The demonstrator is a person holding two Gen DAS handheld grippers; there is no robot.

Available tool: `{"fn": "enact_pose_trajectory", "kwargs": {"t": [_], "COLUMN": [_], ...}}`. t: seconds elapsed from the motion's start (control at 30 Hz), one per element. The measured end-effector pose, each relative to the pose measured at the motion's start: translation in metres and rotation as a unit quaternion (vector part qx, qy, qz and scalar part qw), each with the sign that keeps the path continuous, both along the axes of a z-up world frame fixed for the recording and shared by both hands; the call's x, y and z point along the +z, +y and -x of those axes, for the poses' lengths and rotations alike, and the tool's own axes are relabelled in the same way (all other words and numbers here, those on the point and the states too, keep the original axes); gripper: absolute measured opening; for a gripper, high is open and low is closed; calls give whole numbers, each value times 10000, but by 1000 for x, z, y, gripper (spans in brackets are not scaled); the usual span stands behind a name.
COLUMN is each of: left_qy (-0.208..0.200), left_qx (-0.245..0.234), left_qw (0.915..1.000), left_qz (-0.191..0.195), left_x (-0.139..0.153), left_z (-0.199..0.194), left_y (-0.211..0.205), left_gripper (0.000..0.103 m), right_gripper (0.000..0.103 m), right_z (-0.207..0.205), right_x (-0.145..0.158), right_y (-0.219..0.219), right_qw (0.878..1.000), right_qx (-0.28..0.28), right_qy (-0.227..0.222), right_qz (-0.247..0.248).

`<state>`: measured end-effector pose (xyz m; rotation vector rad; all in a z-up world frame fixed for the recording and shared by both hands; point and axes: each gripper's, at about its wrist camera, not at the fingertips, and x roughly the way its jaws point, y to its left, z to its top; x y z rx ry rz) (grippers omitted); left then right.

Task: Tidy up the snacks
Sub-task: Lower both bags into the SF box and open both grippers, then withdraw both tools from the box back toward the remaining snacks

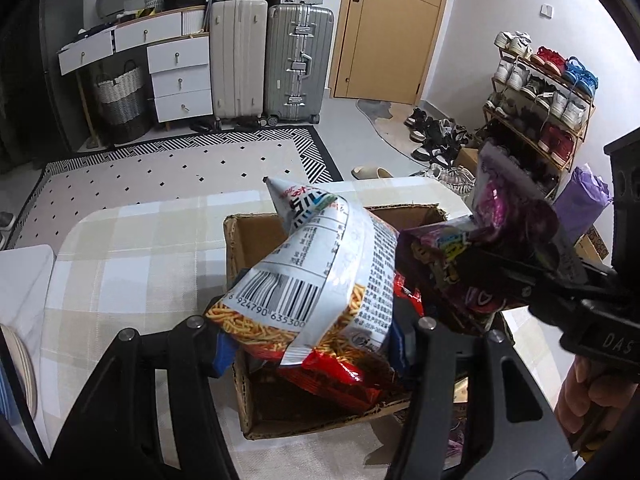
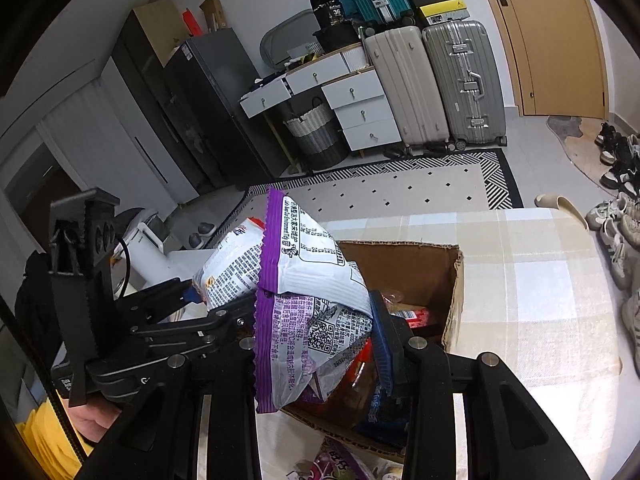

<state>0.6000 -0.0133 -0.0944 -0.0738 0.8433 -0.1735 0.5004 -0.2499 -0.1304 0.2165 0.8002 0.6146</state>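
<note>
Left wrist: noodle snack bag clamped between left claw fingers, above cardboard box

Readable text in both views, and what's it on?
"6 924790 635300": barcode on the silver-and-red noodle snack bag held by the left gripper.
"36": black box on the white drawer unit.
"DAS": right gripper body.
Fine print on the white-and-purple snack bag: too small.

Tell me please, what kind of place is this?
Most likely a lived-in home, perhaps a small apartment near its entrance: a shoe rack full of sneakers, suitcases stacked by a wooden door, and a white drawer unit.
</note>
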Motion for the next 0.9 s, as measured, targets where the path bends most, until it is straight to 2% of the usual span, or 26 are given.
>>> {"fn": "enact_pose_trajectory", "kwargs": {"t": [0.13,0.43,0.8,0.9], "left_qy": [10,-265,-271,-219], "left_qx": [-31,-7,1,58], "left_qw": [10000,9996,9995,9994], "left_qz": [-15,-57,-170,-255], "left_x": [-3,4,10,6], "left_z": [5,27,86,95], "left_y": [0,2,11,12], "left_gripper": [63,63,63,63], "right_gripper": [34,34,35,39], "right_z": [1,3,7,9], "right_x": [-3,-1,-6,-4], "right_y": [3,2,2,1], "right_qw": [10000,9994,9949,9948], "right_qx": [-10,-140,-486,-493], "right_qy": [19,-111,-103,-105], "right_qz": [46,306,882,885]}}
